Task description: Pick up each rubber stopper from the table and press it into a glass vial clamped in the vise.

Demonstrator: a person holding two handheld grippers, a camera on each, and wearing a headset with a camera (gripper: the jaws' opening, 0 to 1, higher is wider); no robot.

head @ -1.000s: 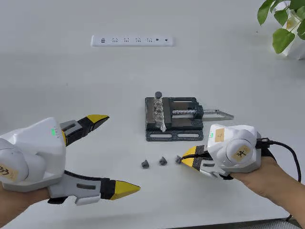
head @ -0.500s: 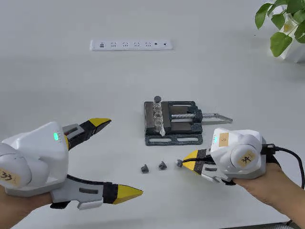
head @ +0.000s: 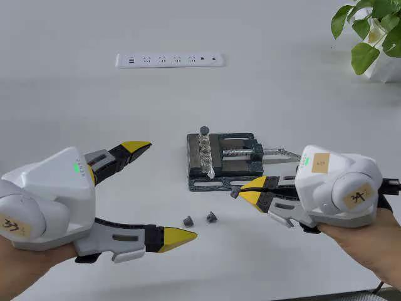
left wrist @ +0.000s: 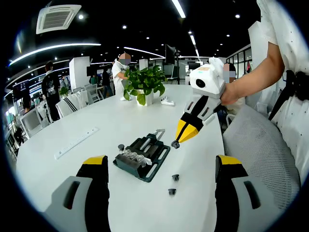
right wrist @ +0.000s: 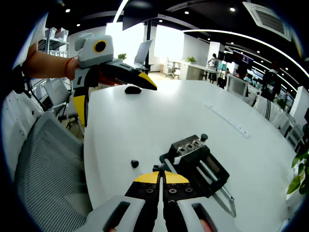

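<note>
The right gripper [head: 240,193] has come up off the desk [head: 94,106] since a second ago. Its fingers are pinched tight on a small grey rubber stopper [head: 234,193], held in the air just off the near edge of the vise [head: 233,164]. A second ago that stopper sat on the desk as the rightmost of three in front of the vise. Now two loose stoppers [head: 187,221] remain there, side by side, a little nearer the person than the vise. The row of glass vials [head: 206,155] stands upright, clamped at the vise's left end, and the farthest vial carries a dark fitted stopper [head: 204,130], as it did before. The left gripper [head: 170,190] hovers well to the left of the vise with its fingers spread wide and nothing between them, much as it was. Well beyond the vise lies a white power strip [head: 169,59].
</note>
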